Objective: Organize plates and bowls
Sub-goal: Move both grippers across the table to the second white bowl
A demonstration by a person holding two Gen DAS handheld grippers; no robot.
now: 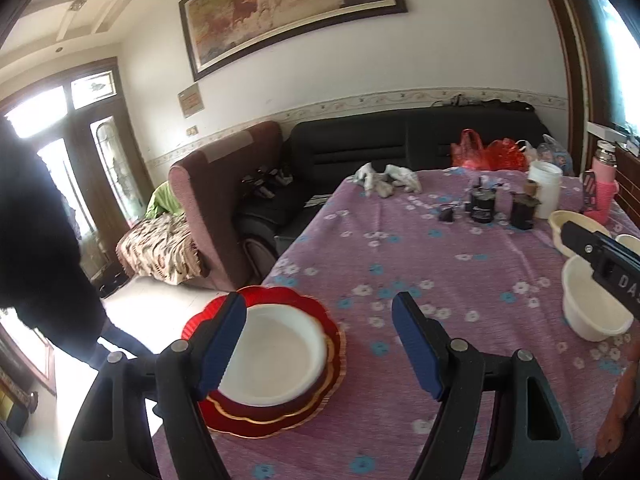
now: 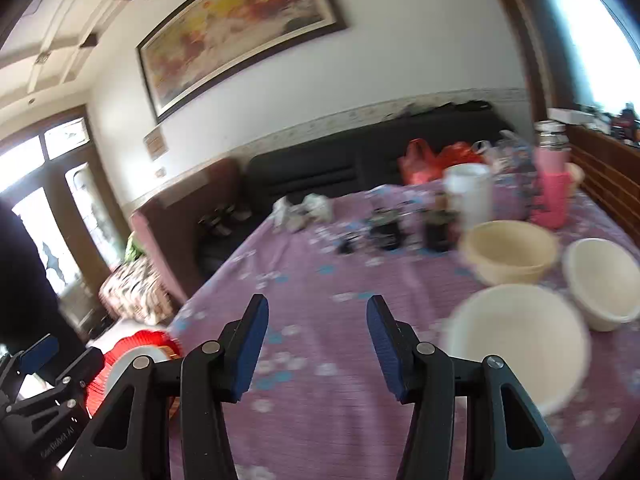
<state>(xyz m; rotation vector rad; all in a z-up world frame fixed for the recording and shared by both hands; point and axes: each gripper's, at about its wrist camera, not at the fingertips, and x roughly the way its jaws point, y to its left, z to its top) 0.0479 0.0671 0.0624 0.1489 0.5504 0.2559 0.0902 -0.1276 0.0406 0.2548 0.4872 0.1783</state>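
Here the left gripper (image 1: 319, 314) is hanging with jaws apart and empty over the purple floral tablecloth (image 1: 400, 248), its left finger crossing the white plate (image 1: 276, 356) stacked on red plates (image 1: 320, 400); the right gripper (image 2: 318, 322) is also gaping, empty, beside three cream bowls (image 2: 516, 344).
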